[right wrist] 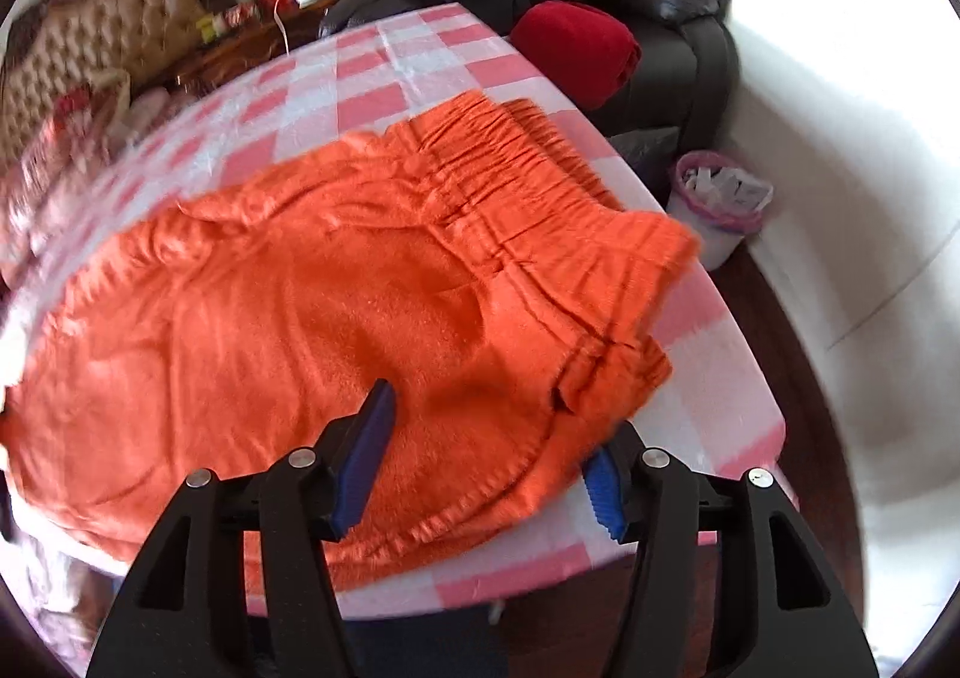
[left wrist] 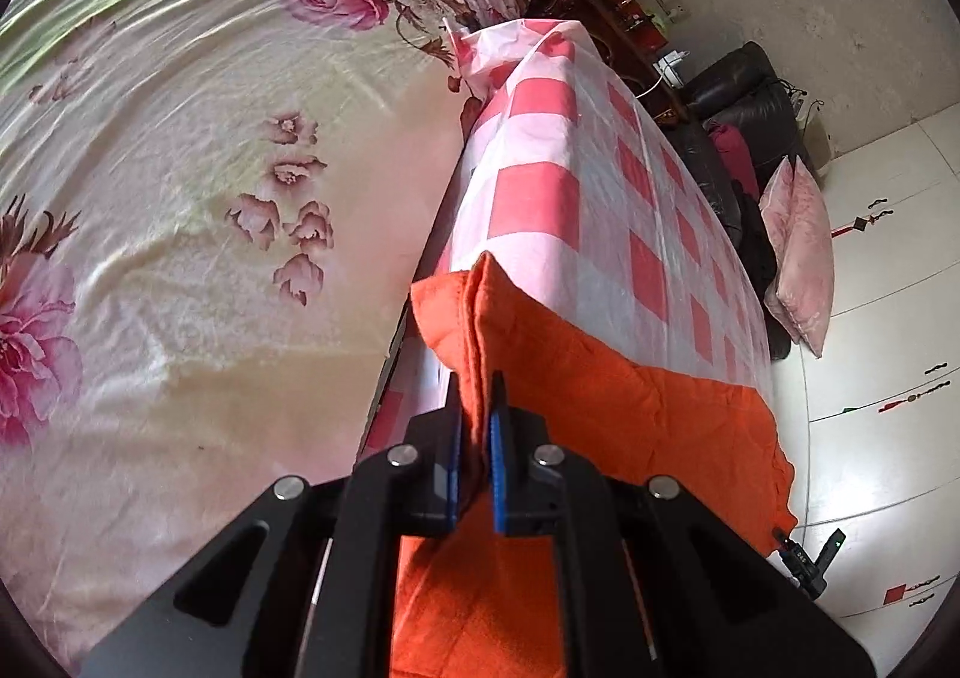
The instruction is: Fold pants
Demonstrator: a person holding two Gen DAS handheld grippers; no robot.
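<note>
Left gripper [left wrist: 477, 426]: jaws closed on a raised fold of the pants [left wrist: 576, 396] at the table's left edge, beside the bed [left wrist: 180, 168].
Pants: orange, spread flat on the checked table [right wrist: 360, 78]; waistband [right wrist: 516, 186] at far right, long axis running left to right.
Right gripper [right wrist: 486, 456]: jaws opening, pads not pressing; the near-right hem lies between them.
Key relation: right hand nearer the waistband end; judged next, it grips that hem to carry it across.
</note>
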